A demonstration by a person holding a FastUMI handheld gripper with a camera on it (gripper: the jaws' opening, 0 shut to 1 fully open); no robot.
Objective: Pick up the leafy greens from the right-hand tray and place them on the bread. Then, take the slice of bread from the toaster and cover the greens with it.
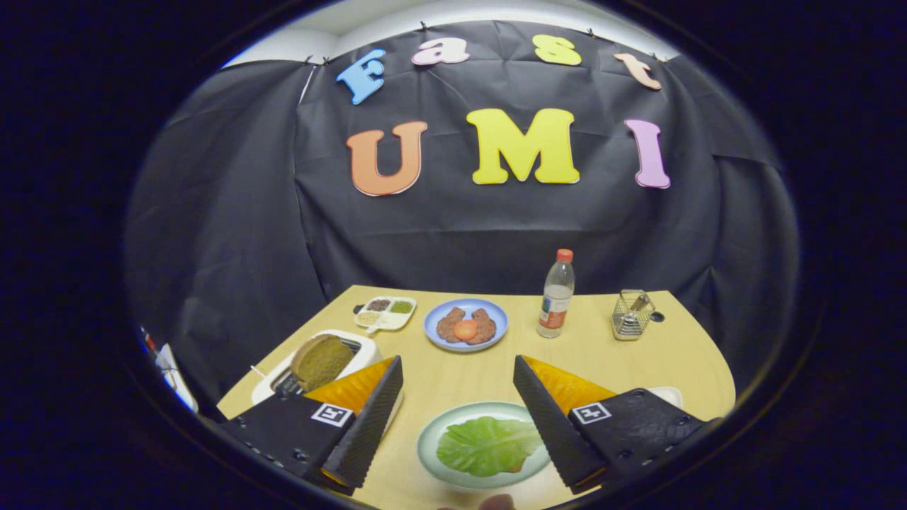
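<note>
The hand-held gripper (458, 397) hangs wide open, holding nothing — lower it squarely over the crinkled green lettuce leaf (487, 445) on the pale round plate (432, 432), then pinch gently.

The gripper-mounted fisheye looks forward and slightly down along its spread fingers (457, 404) over the light wooden tabletop (588, 354) toward the booth's black cloth wall (453, 227), well beyond.

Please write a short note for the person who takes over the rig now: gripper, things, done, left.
Gripper: open, holds nothing, above the pale green plate.
The green lettuce leaf lies on that plate, between the fingers; what is under it I cannot tell.
The brown bread slice stands in the white toaster, beside the left finger.
Left: cover the leaf with the slice.
</note>
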